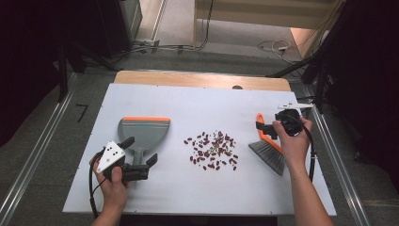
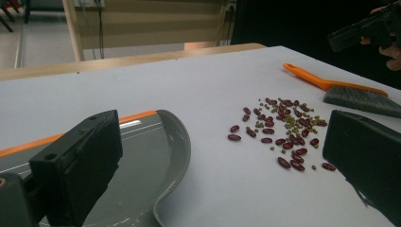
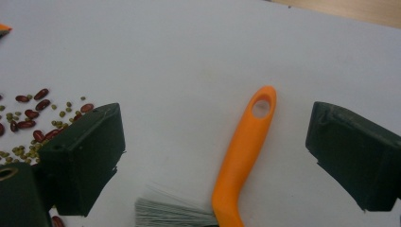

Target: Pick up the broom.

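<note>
- From the high view we see the left gripper (image 1: 142, 150) over the handle of the grey dustpan (image 1: 143, 132), jaws spread wide, one on each side of the handle and gripping nothing. The right gripper (image 1: 266, 128) hangs over the orange handle of the brush (image 1: 268, 149) at the right of the table (image 1: 155, 193). The pile of beans (image 1: 212, 149) lies between pan and brush, apart from both.
- In the left gripper view the jaws stand wide apart — the dustpan (image 2: 142, 165) sits under the left one, the beans (image 2: 283, 130) just past the right one, the brush (image 2: 347, 92) beyond them. We judge that a careless swing of the right jaw could scatter the nearest beans.
- In the right gripper view the jaws are wide, with the brush handle (image 3: 243, 156) lying between them, untouched. The handle runs slanted between the jaws and lies flat on the table — if we close off-centre it may twist away or slip out. The beans (image 3: 33, 123) lie close behind the left jaw.
- Cables on the floor beyond the table stay out of our way.
</note>
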Tool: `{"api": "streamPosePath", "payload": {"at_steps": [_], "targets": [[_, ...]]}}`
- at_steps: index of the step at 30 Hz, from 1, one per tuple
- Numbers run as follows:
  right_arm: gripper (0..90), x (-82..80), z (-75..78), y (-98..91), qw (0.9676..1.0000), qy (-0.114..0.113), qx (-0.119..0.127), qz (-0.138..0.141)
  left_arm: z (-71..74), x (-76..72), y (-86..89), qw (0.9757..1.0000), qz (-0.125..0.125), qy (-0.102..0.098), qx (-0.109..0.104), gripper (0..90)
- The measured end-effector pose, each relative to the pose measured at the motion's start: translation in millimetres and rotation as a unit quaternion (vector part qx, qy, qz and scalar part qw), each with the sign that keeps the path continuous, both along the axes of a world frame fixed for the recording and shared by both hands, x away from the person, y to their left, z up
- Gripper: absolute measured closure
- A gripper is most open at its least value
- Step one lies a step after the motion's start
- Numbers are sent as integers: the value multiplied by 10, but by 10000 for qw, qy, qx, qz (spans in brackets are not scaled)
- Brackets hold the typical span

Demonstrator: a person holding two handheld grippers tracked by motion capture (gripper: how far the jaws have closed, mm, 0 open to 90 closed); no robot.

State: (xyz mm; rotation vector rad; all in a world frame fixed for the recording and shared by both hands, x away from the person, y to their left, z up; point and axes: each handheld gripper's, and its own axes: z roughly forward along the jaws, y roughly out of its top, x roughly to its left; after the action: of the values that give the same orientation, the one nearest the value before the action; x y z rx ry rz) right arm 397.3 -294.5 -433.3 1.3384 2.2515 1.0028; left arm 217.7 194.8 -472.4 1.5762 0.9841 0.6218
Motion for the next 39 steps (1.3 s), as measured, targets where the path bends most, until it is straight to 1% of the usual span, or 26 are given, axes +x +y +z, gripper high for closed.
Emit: {"api": "streamPosePath", "payload": {"at_steps": [1,3,5,7,8,9,10,11,12,13,14,15,16,17,18,19,21,25,27,30,31,32,34,37,38,39], "targets": [[75,16,-31,20,9999,61,-119,-40,-1,1,-3,10000,0,0,2,0],[117,33,-63,34,9997,172,-156,-8,-2,2,-5,10000,-16,-3,11,0],[137,47,-95,45,9994,274,-221,-37,-3,4,-6,10000,-24,-6,21,0],[145,57,-113,48,9992,296,-274,-34,-4,4,-7,10000,-17,3,2,0],[176,74,-148,63,9984,389,-397,-87,-4,5,-8,10000,-15,4,-1,0],[176,74,-148,63,9984,389,-397,-87,-5,5,-6,10000,-20,7,17,0],[209,87,-183,79,9973,486,-514,-171,-5,5,-7,10000,-21,11,14,0],[218,94,-202,86,9967,542,-562,-206,-7,6,-8,10000,-26,13,11,0],[218,94,-202,86,9967,542,-562,-206,-7,5,-10,10000,-23,19,18,0],[241,108,-240,101,9953,600,-693,-305,-8,5,-12,10000,-30,26,16,0],[273,113,-258,108,9949,591,-746,-346,-8,5,-14,10000,-34,31,13,0],[273,113,-258,108,9949,591,-746,-346,-8,5,-14,10000,-39,35,18,0],[321,116,-288,113,9945,650,-702,-420,-8,4,-16,10000,-39,33,12,0],[321,116,-288,113,9945,650,-702,-420,-8,4,-17,10000,-33,33,9,0],[355,123,-322,120,9942,747,-666,-396,-8,3,-18,10000,-32,33,9,0],[369,128,-338,126,9936,780,-725,-374,-8,2,-18,10000,-33,33,7,0],[380,131,-357,135,9930,820,-765,-364,-8,2,-18,10000,-32,37,10,0],[404,149,-436,118,9908,1065,-716,-423,-10,3,-18,10000,-39,46,10,0],[404,139,-468,121,9891,1089,-867,-473,-8,2,-19,10000,-30,41,-1,0],[410,131,-482,115,9894,1049,-889,-458,-7,2,-18,10000,-26,42,1,0],[443,125,-480,120,9887,1035,-965,-492,-8,3,-19,10000,-30,42,-1,0],[443,125,-480,120,9887,1035,-965,-492,-8,2,-20,10000,-30,43,1,0],[462,115,-479,133,9876,999,-1096,-512,-5,-2,-21,10000,-21,47,8,0],[491,99,-476,151,9861,1075,-1069,-682,0,-9,-23,10000,-22,41,20,0],[534,93,-471,158,9851,1118,-1085,-727,-1,-10,-25,10000,-17,42,16,0],[534,93,-471,158,9851,1118,-1085,-727,-1,-10,-27,10000,-16,42,20,0]]}}
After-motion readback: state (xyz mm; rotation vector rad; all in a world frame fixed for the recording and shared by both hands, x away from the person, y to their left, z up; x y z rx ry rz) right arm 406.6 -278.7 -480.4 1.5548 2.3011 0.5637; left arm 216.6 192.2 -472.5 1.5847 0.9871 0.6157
